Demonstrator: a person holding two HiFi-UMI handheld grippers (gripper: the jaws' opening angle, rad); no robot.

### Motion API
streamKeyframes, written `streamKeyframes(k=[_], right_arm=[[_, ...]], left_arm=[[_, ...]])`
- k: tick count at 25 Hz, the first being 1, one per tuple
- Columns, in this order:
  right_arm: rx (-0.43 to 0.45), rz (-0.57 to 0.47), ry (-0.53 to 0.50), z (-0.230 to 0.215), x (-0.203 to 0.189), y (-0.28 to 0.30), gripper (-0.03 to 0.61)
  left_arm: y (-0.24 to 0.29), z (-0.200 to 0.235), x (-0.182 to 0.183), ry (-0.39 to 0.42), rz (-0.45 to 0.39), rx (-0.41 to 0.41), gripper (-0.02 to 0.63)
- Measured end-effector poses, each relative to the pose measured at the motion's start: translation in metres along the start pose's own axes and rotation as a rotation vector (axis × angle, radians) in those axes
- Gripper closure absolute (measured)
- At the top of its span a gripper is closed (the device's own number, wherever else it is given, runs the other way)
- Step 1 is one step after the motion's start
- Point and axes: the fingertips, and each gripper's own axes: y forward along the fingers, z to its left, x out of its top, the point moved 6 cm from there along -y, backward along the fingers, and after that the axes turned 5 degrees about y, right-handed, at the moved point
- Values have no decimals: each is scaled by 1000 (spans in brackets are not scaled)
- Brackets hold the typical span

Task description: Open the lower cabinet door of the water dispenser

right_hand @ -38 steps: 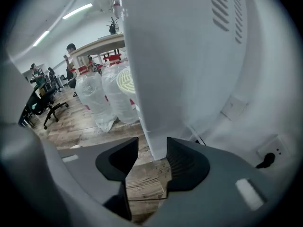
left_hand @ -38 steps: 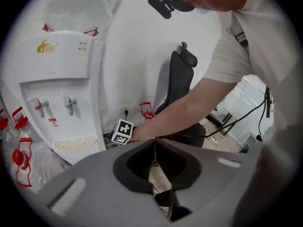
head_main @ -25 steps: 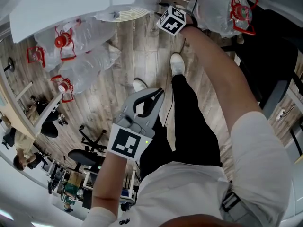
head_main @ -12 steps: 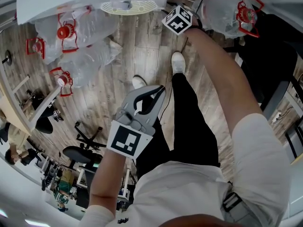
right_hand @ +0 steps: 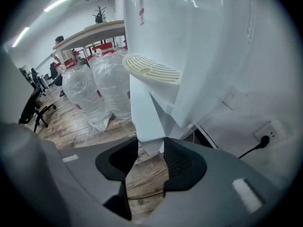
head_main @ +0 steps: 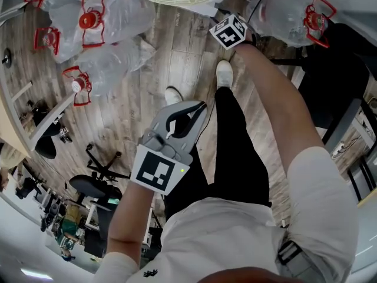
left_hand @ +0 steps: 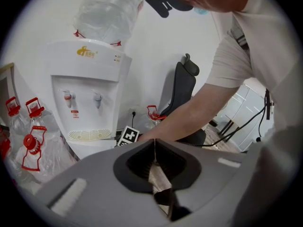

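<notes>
Right gripper low at water dispenser, jaws clamped on bottom corner of lower cabinet door. Door edge rises straight up from jaws, panel standing off dispenser body at far right. Left gripper jaws together, empty, well back. Right arm nearer; judged pull: toward near left

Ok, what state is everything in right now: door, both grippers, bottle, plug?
lower cabinet door: swung part-way open, its edge between the right jaws.
right gripper: shut on the door's edge.
left gripper: shut, empty, away from the dispenser.
top bottle: seated neck-down on the dispenser.
wall plug: plugged in.
</notes>
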Motion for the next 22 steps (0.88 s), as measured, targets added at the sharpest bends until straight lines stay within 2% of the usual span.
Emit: streamKeyframes(k=[13,22], right_arm=[[-47,38,119,44,-8,-7,411],[-67,75,120,87,-14,-5,416]], left_arm=[[-63,5,-30,-33,-59,27,558],[-104,13,-58,-45,-76,60,558]])
